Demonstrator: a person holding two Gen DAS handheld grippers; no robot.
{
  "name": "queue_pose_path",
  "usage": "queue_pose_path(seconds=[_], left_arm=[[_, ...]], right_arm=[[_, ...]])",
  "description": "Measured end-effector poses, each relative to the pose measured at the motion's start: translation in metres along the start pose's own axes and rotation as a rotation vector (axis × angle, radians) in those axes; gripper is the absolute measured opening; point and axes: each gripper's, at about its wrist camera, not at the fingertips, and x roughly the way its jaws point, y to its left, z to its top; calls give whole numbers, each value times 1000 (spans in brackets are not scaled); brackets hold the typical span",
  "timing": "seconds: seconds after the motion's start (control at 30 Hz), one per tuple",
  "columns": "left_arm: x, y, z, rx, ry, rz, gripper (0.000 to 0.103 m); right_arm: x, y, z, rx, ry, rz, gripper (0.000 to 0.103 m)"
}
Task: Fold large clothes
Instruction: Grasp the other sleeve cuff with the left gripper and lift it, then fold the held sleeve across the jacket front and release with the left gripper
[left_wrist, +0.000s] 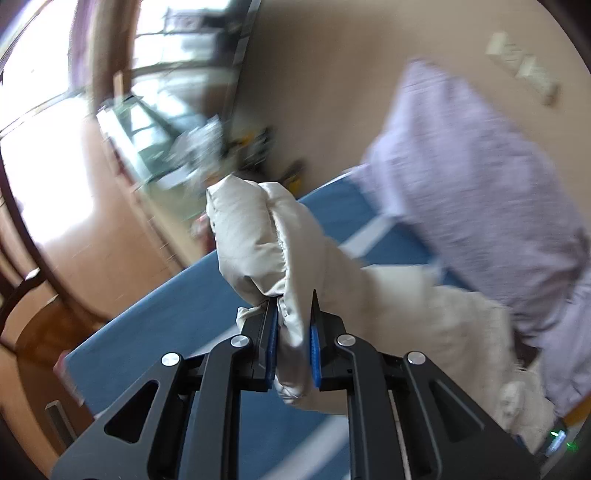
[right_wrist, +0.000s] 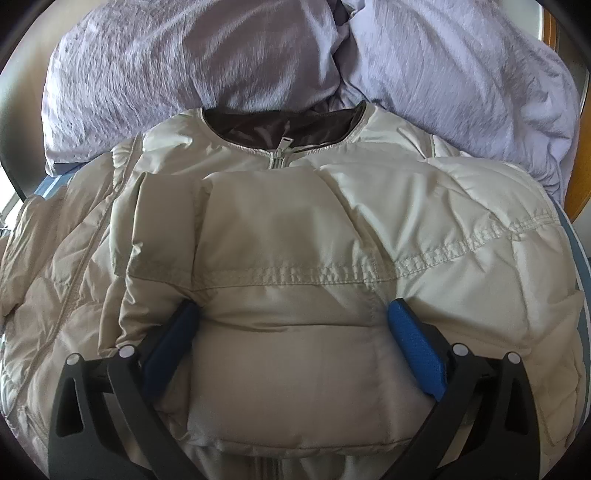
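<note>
My left tongs (left_wrist: 293, 328) are clenched on a bunched sleeve (left_wrist: 258, 236) of the cream jacket (right_wrist: 295, 229), lifted above the blue bed (left_wrist: 177, 317). My right tongs (right_wrist: 295, 332) are spread wide around the jacket's folded part, which lies just below the lilac pillows (right_wrist: 184, 59).

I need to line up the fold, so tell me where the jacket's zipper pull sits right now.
In the right wrist view the zipper pull sits top centre, at the jacket's dark-lined neckline, just below the lilac pillows and beyond the folded sleeve.
</note>
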Motion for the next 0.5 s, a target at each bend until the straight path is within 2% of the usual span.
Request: queue_pose_path(seconds=[0.13, 0.27, 0.5], left_arm=[[-29, -61, 5, 86, -44, -154, 13], [-48, -136, -8, 205, -54, -303, 13], [-62, -234, -52, 368, 5, -509, 13]], right_arm=[[-3, -6, 3, 0, 27, 47, 101], [-14, -14, 3, 6, 24, 85, 101], [-37, -47, -4, 49, -23, 86, 101]])
